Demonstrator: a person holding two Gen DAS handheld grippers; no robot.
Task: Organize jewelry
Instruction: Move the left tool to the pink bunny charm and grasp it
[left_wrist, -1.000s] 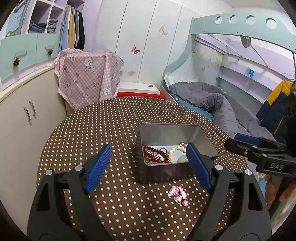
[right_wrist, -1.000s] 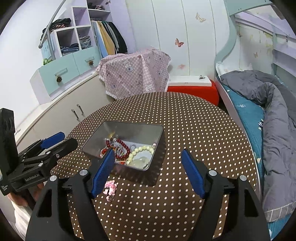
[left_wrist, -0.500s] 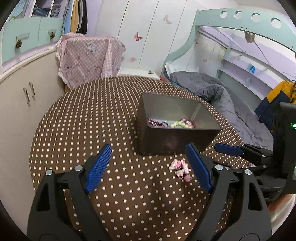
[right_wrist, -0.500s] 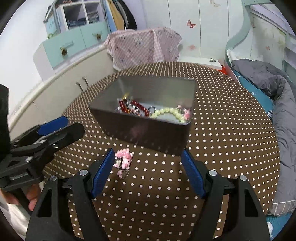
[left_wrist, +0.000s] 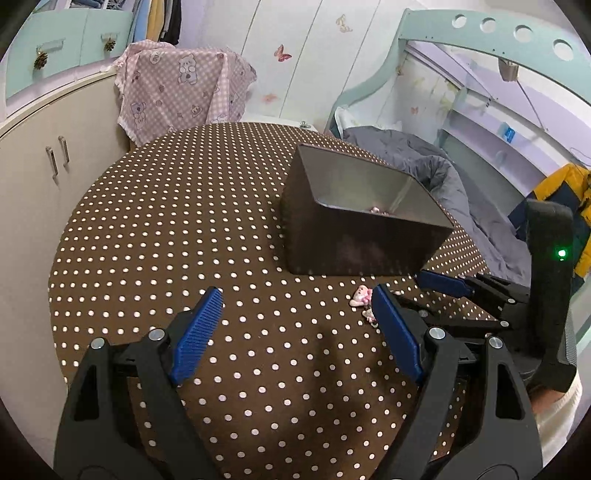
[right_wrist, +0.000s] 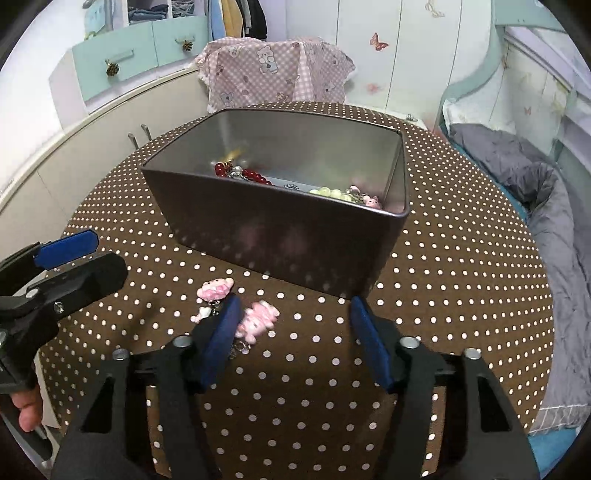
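Jewelry, a pink charm piece (right_wrist: 255, 319), lies loose on the counter (right_wrist: 461, 258) just before the metal box (right_wrist: 280, 236). We note both grippers have dropped low since a second ago; the right gripper (right_wrist: 293, 343), fingers spread, now straddles it, while the left gripper (left_wrist: 295, 332) hovers spread and empty. Pickup appears imminent.

Black tongs (right_wrist: 293, 334) with ribbed blue pads (right_wrist: 369, 343), silver screws

Both wrist views low, close, sharing metal tin (left_wrist: 354, 236) (right_wrist: 280, 236), seemingly opposite sides
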